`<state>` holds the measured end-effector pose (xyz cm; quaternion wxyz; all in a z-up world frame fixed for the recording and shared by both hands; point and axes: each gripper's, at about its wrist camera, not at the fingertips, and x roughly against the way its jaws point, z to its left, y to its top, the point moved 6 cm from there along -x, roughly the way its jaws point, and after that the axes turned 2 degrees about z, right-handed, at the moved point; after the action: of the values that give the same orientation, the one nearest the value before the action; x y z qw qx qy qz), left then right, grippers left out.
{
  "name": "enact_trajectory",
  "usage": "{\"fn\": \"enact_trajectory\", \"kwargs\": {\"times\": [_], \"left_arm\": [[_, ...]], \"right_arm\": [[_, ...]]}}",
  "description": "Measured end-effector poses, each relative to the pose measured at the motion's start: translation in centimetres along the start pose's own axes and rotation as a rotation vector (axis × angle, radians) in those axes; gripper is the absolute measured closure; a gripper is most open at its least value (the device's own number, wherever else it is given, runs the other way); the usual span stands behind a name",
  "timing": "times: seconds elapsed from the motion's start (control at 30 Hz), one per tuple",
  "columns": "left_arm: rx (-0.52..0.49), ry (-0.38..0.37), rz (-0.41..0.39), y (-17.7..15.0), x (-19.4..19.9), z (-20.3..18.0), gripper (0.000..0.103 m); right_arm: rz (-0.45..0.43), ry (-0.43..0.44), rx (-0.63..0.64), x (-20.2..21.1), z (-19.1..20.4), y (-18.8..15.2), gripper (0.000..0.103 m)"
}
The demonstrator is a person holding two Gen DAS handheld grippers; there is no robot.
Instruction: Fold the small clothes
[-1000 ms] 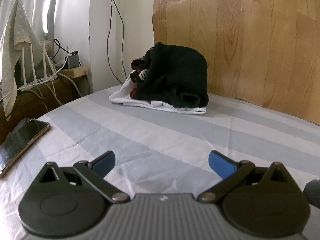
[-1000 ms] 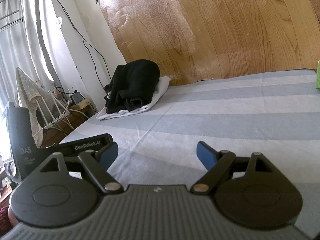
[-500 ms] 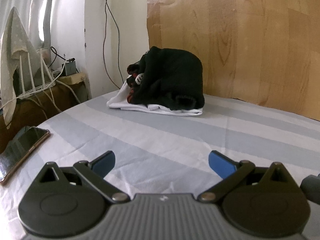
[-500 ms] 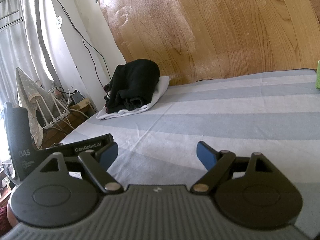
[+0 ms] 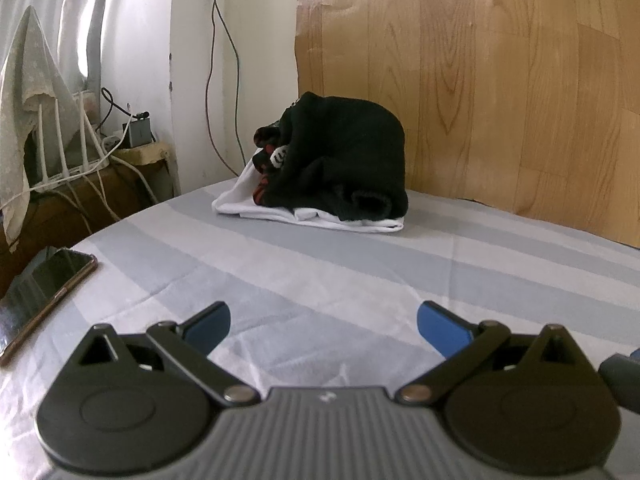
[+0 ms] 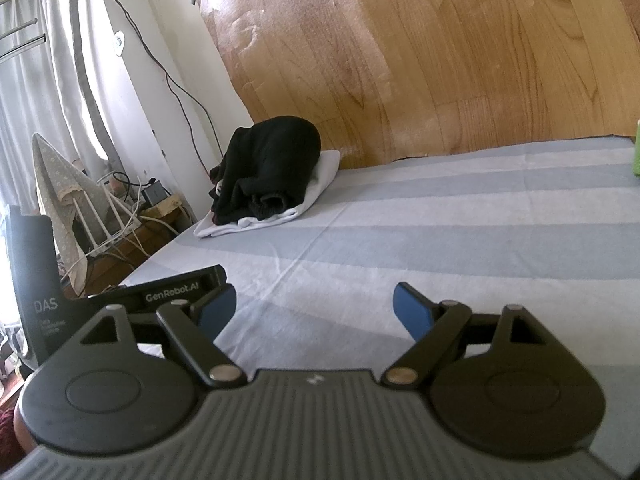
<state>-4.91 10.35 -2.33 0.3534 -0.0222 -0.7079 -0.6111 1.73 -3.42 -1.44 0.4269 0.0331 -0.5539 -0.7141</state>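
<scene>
While both grippers are hovering low over the striped sheet, the clothes pile (image 5: 336, 168) is sitting upper centre of the left wrist view, far end of the bed (image 5: 360, 272), right up against the wood-grain panel (image 5: 500, 80). In the right wrist view the same pile is showing at centre left. Top item: a black garment (image 6: 276, 164), bunched into a rounded hump, not flat, w/ a rolled cuff or hem poking out at the front. On its left end, bits of red-and-black fabric plus a small white patch are peeking out; can't tell what piece they belong to. Underneath, a white garment (image 5: 308, 214) is lying folded flat, edges sticking out past the black one on the front and left sides.

Left gripper (image 5: 323, 322): jaws standing wide apart, blue pads w/ nothing between them, only bare sheet below. Right gripper (image 6: 315, 309): same, spread wide, holding nothing. Both are well apart from the pile. The left gripper's body is also showing at lower left of the right wrist view.

A phone (image 5: 40, 292) is lying face up at the left edge of the bed, middle left of the left wrist view. Beyond the bed edge, upper left: a router w/ white antennas (image 5: 60, 140), a cloth (image 5: 28, 80) draped over it, tangled cables nearby, curtain behind. A green thing is just showing at the far right edge of the right wrist view, too cropped to ID.
</scene>
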Motion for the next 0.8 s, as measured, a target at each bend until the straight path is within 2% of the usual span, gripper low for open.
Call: {"fn": "enact_trajectory", "kwargs": {"times": [0.2,0.47,0.8], "left_arm": [[0.001,0.001,0.013,-0.1,-0.2,0.0,0.0],[-0.073,0.008,0.057,-0.4,-0.5,-1.0,0.0],[-0.054,-0.007,0.063,-0.5,-0.6,-0.6,0.0]], "right_arm": [[0.001,0.001,0.0,0.0,0.0,0.0,0.015],[0.005,-0.007,0.0,-0.1,-0.1,0.0,0.015],[0.014,-0.035,0.004,-0.3,-0.1,0.0,0.015]]}}
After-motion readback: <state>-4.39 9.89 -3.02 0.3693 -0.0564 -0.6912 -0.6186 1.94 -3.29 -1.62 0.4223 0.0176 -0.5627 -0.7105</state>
